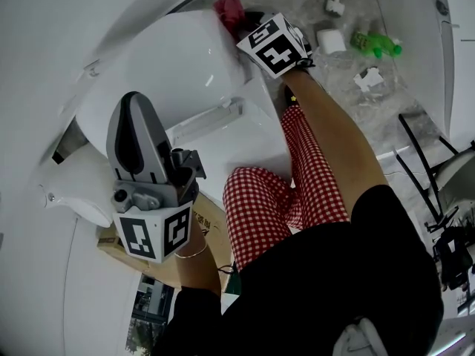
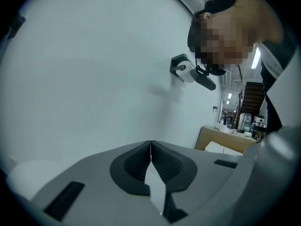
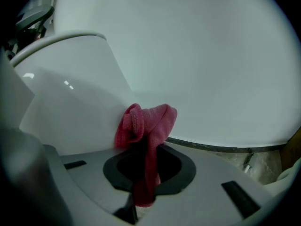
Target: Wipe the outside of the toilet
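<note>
**Item 1 – white glossy ceramic toilet** (image 1: 185, 58). It fills the upper left and centre of the head view. In the right gripper view its curved outer wall (image 3: 70, 112) takes up the left half of the frame.

**Item 2 – pink-red microfibre cloth** (image 3: 146, 126). It is bunched into a loose knot, with its upper fold touching the toilet's side. In the head view it shows at the top centre (image 1: 228, 10).

**Item 3 – right gripper** (image 3: 146, 159). It is clenched on a narrow hanging strip of the cloth, at the end of an arm reaching far forward.

**Item 4 – left gripper** (image 2: 150, 147). Its jaws are closed together with nothing between them, and it is raised at the lower left of the head view (image 1: 137, 132), pointing at a bare white wall.

**Item 5 – green plastic bottle** (image 1: 375, 44). It lies on the floor at the upper right, well away from the work.

**Hazards, as judged:**
- The hold is on a thin strip only, so drag against the ceramic could pull the cloth free.
- Only a small bunch of cloth touches the toilet, so patches are likely to be missed.
- If the cloth rides aside, the hard jaws could scrape the glaze.
- The long reach gives poor control of pressure.
</note>
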A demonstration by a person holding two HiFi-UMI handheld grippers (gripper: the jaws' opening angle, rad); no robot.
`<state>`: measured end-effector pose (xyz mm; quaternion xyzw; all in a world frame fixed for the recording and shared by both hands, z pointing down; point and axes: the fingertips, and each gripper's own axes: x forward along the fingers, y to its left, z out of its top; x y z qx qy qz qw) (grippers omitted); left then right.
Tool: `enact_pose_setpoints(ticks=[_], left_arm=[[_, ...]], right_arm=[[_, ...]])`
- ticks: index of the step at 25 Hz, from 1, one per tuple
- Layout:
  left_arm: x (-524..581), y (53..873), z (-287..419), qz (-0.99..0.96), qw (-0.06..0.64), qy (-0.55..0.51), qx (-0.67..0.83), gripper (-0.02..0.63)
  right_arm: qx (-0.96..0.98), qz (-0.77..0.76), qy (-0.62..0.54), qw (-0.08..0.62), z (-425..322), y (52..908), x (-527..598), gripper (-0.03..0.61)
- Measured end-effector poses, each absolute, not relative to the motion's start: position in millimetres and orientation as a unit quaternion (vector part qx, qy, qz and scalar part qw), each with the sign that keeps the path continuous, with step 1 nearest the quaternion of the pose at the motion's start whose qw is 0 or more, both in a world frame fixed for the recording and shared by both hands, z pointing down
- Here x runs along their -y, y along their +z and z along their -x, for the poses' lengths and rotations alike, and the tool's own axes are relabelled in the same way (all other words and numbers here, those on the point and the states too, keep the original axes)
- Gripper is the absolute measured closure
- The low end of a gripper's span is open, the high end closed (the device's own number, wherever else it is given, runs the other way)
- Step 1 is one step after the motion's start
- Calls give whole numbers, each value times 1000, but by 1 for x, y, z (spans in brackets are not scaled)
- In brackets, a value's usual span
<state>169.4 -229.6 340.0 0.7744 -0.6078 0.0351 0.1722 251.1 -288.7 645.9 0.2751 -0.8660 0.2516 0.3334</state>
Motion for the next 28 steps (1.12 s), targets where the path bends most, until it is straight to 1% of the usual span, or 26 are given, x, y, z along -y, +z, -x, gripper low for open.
enact_pose_setpoints(ticks=[6, 15, 20, 22, 25, 28], left_arm=[[231, 341, -168, -774, 176, 31, 608, 603], [229, 342, -173, -779, 165, 40, 603, 603], [225, 347, -169, -777, 167, 49, 605, 603], [224, 349, -166, -776, 170, 52, 605, 603], [223, 351, -164, -775, 173, 53, 605, 603], [223, 350, -166, -776, 177, 49, 604, 603]], right_arm=[[860, -270, 241, 360, -255, 653, 284, 518], [852, -264, 247, 378, -259, 681, 277, 518], [841, -233, 245, 423, -270, 710, 256, 518], [840, -241, 252, 415, -275, 713, 251, 518], [841, -272, 280, 376, -282, 710, 255, 518], [840, -285, 282, 366, -293, 691, 258, 518]])
